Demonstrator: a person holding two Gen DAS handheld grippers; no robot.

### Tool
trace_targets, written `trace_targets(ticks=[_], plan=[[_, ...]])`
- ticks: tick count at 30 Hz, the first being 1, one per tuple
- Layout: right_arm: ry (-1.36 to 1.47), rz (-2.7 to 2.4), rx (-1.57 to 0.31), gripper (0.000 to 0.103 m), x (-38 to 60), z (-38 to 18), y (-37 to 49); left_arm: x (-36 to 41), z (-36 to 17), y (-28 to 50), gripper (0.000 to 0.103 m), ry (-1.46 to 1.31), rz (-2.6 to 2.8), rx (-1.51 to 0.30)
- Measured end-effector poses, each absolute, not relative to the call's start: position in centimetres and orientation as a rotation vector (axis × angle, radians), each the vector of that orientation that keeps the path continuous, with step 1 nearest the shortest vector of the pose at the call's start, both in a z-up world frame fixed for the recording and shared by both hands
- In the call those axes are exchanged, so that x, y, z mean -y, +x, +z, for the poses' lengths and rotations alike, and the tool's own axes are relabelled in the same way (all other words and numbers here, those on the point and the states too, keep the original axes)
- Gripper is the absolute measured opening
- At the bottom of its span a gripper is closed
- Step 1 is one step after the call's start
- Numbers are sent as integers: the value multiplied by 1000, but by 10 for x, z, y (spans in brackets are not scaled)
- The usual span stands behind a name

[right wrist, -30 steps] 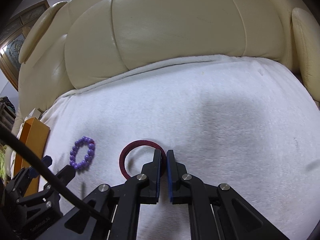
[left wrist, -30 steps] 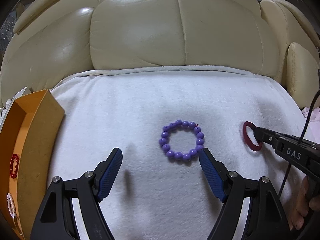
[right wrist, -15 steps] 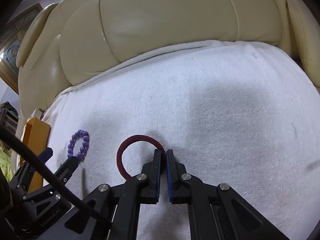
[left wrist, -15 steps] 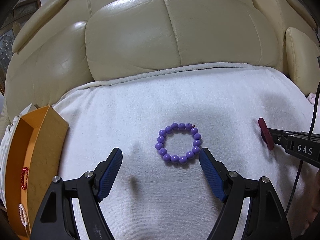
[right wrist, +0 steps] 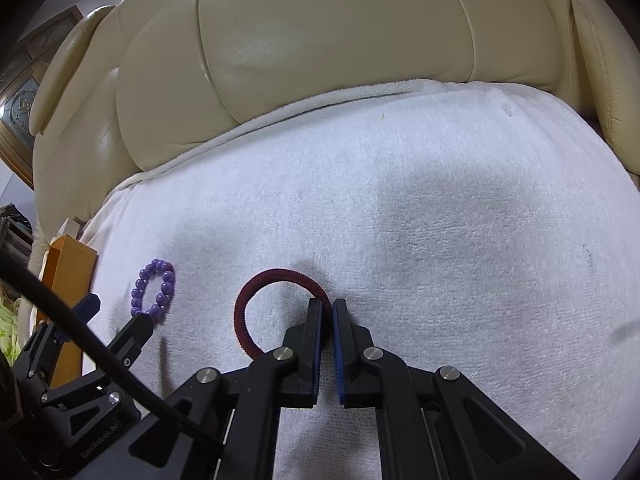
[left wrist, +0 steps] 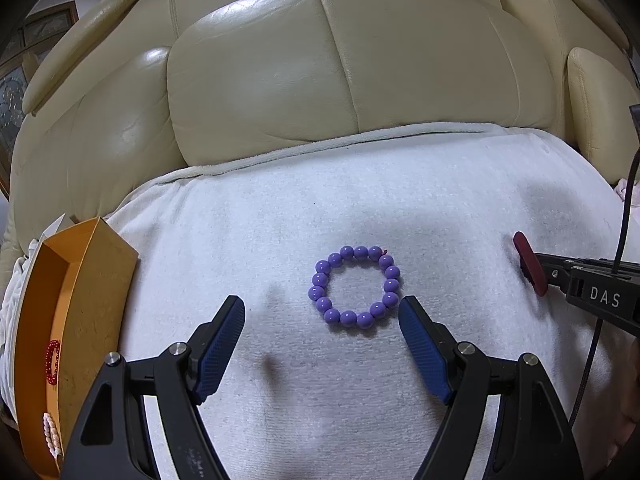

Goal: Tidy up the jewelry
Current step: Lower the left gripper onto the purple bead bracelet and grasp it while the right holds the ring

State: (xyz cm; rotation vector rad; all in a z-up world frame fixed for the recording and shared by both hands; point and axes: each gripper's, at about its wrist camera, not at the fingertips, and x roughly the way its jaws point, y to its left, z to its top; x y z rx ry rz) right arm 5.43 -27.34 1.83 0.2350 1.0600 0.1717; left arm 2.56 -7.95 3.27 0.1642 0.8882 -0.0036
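So the right gripper (right wrist: 327,312) is pinching the dark red band (right wrist: 256,292) by its edge, lifting it off the white towel (right wrist: 440,208); the left gripper (left wrist: 322,330) is hanging wide apart with nothing in it, its right pad just beside the purple bead bracelet (left wrist: 354,286) lying flat on the towel; looks like the pick-up step is happening; next I'm guessing the band is heading over to the orange box (left wrist: 80,280) at the left edge, where a red bracelet (left wrist: 52,362) is already sitting.
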Motion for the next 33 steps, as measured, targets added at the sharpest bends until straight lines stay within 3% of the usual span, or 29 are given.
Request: trace_targets(ticks=[33], plan=[[217,144,-1049,8,270,19,53,59,58,6,80,165,3,-815]])
